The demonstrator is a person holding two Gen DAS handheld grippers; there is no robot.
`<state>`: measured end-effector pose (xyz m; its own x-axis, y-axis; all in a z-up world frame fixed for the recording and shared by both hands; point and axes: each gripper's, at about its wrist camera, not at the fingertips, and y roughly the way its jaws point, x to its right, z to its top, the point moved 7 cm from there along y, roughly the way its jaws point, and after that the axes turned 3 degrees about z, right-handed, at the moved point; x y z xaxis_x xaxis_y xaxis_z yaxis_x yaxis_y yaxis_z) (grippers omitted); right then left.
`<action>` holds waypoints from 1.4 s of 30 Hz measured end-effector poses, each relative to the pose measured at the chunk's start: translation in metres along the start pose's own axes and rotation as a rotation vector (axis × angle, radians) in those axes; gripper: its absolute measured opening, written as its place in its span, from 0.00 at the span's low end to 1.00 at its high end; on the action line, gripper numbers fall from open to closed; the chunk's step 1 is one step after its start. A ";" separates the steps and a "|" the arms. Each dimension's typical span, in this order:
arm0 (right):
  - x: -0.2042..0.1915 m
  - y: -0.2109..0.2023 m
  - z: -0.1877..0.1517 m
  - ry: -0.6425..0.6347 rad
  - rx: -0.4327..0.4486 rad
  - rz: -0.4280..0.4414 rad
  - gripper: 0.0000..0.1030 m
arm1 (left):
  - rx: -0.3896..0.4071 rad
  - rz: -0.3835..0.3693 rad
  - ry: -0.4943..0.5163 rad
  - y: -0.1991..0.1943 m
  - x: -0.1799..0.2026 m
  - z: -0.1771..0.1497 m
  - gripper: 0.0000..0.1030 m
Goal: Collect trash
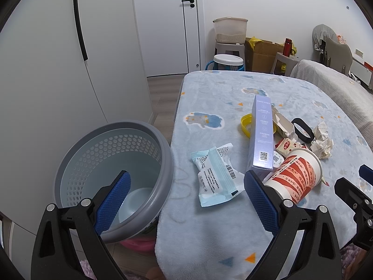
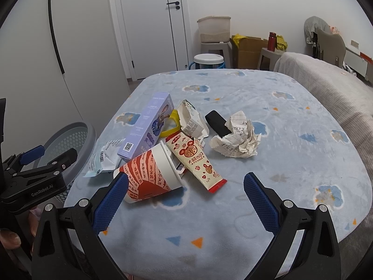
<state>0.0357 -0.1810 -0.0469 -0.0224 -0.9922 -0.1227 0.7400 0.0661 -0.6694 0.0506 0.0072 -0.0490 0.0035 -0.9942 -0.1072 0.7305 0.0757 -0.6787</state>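
Both tongs gape wide and hold nothing. The left gripper [image 1: 186, 200] hangs low over the table edge, between the grey basket [image 1: 77, 163] at lower left and the blue wrapper [image 1: 215, 175]. The right gripper [image 2: 186, 200] hovers at lower centre, its left finger just beside the tipped red paper cup [image 2: 151, 175]. Only the right view shows the red-and-cream snack packet [image 2: 193, 161] and crumpled paper [image 2: 237, 137] unobstructed, with the purple box [image 2: 146, 130] behind the cup.
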 end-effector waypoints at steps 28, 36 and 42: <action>-0.002 -0.004 -0.001 -0.004 -0.008 0.047 0.94 | -0.032 -0.009 -0.012 0.008 -0.013 -0.004 0.91; 0.009 -0.021 0.003 0.012 0.050 0.037 0.94 | -0.077 -0.069 0.007 0.006 -0.005 -0.014 0.91; 0.016 -0.027 0.004 0.036 0.058 0.059 0.94 | -0.143 -0.084 -0.013 0.023 -0.004 -0.006 0.91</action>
<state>0.0183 -0.1995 -0.0282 -0.0012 -0.9821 -0.1881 0.7787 0.1171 -0.6164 0.0631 0.0133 -0.0682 -0.0443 -0.9983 -0.0367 0.6241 0.0011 -0.7813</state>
